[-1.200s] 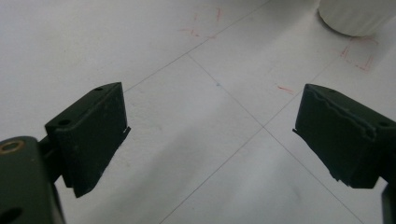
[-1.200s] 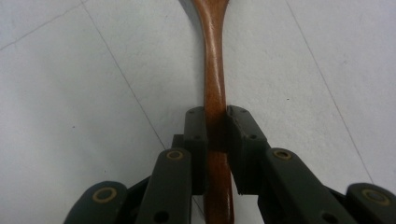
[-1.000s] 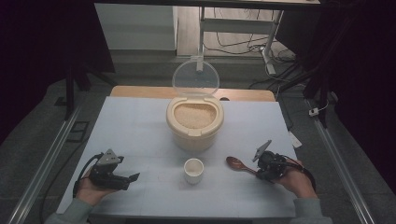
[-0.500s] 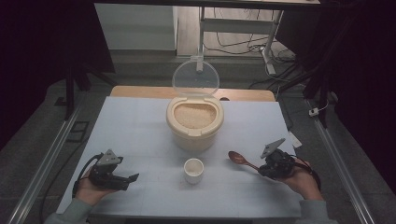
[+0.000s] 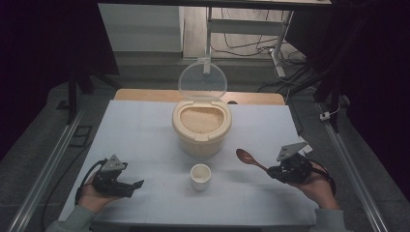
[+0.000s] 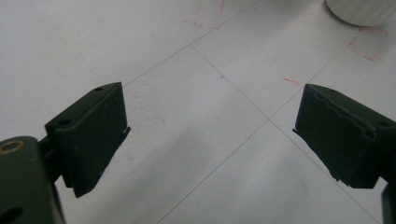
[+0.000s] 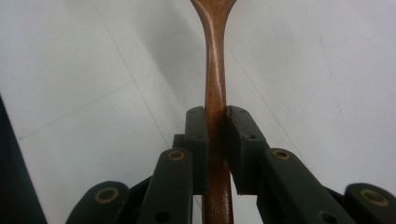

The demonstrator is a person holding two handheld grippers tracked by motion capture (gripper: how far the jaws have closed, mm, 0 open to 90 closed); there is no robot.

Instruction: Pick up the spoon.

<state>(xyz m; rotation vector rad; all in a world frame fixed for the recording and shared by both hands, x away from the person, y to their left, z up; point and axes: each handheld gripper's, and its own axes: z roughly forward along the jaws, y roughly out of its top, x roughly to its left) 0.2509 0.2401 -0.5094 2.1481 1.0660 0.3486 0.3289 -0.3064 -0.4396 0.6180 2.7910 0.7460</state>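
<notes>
The wooden spoon (image 5: 250,159) is clamped by its handle between the jaws of the right hand-held gripper (image 5: 276,172), and it sits to the right of the small white cup (image 5: 200,176), which serves here as the landmark. Its dark bowl points up and to the left, toward the cup and the rice container beyond it, and hangs clear of the tabletop (image 5: 145,125). In the right gripper view the spoon (image 7: 215,74) runs straight up the middle, the handle pinched tight between the two black pads of the right hand-held gripper (image 7: 215,149), with the bowl cut off at the top edge.

Just behind the cup stands a cream rice container (image 5: 201,126), its clear round lid (image 5: 202,80) tipped up and open at the back, and its inside is full of pale grain.

Well to the left of the cup, the left hand-held gripper (image 5: 135,186) rests low over the tabletop in the person's hand, its jaws spread wide with nothing between them. In the left gripper view those jaws (image 6: 210,135) frame bare white surface with thin lines and red marks, and the cup's base (image 6: 362,11) shows at the top right corner.
</notes>
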